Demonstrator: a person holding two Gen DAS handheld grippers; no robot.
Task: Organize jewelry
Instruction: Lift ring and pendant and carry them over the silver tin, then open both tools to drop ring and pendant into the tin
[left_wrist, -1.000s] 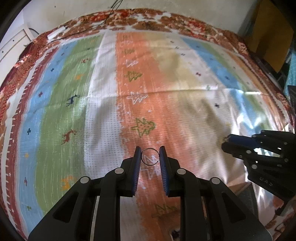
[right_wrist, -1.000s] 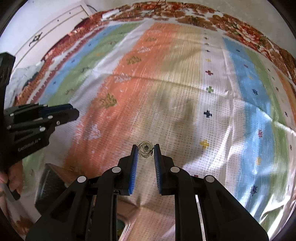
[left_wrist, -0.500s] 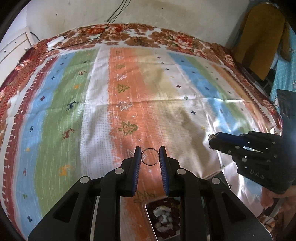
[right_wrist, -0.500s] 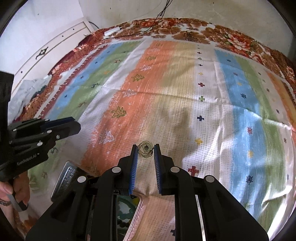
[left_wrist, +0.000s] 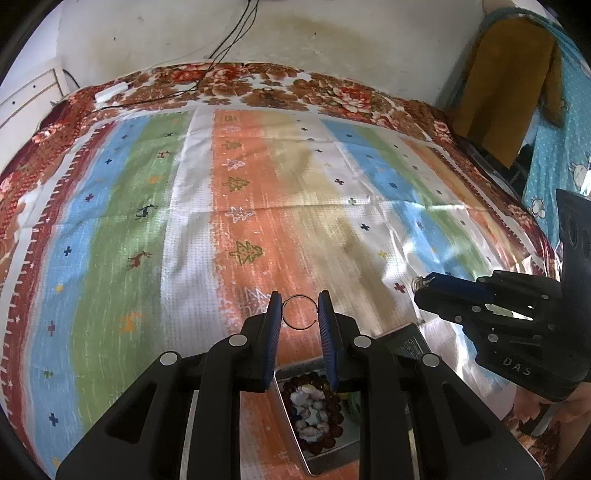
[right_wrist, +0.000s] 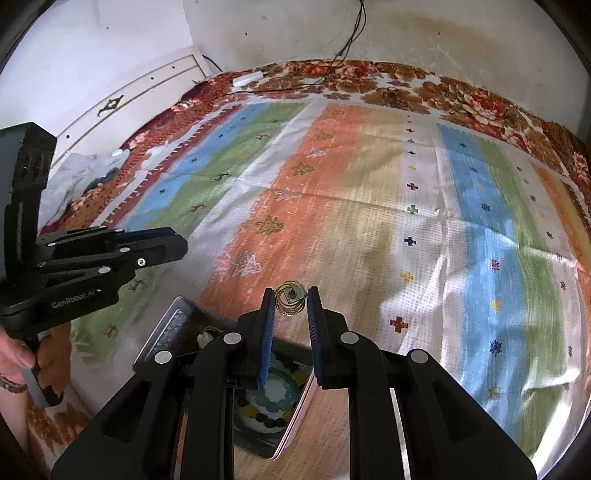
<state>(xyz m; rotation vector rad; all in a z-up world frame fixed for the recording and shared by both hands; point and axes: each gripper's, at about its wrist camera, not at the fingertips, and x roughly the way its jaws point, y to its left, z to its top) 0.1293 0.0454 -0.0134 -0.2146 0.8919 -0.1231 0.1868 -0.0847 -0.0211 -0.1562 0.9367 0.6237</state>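
We see the left gripper (left_wrist: 300, 314) held above a bed (left_wrist: 184, 229) covered with a striped, patterned spread. Its blue-padded fingers (left_wrist: 272, 325) pinch a thin wire hoop (left_wrist: 300, 312), an open ring of plain metal, between their tips, clear of the cloth. In the same view the right gripper (left_wrist: 419, 286) reaches in from the right edge, with something small and shiny at its tip.

From the right wrist we see that small thing better: a gold earring (right_wrist: 291, 297) of concentric rings, with a greenish square piece at its top, pinched between the right gripper's fingers (right_wrist: 269, 325). The left gripper (right_wrist: 181, 243) shows at the left of this view, held by a hand (right_wrist: 18, 354) that grips its handle.

Below both grippers, near the close edge of the bed, lies an open metal tin. In the left view we see one tray (left_wrist: 314, 469) of it holding a dark beaded bracelet (left_wrist: 314, 413) with pale stones inside its loop. In the right view we see another part of the tin (right_wrist: 173, 325), with a pale greenish piece and dark beads (right_wrist: 273, 402) inside; we cannot tell what these are.

A dark cable (left_wrist: 221, 51) runs down the wall to a white plug strip (left_wrist: 110, 90) at the far edge of the bed
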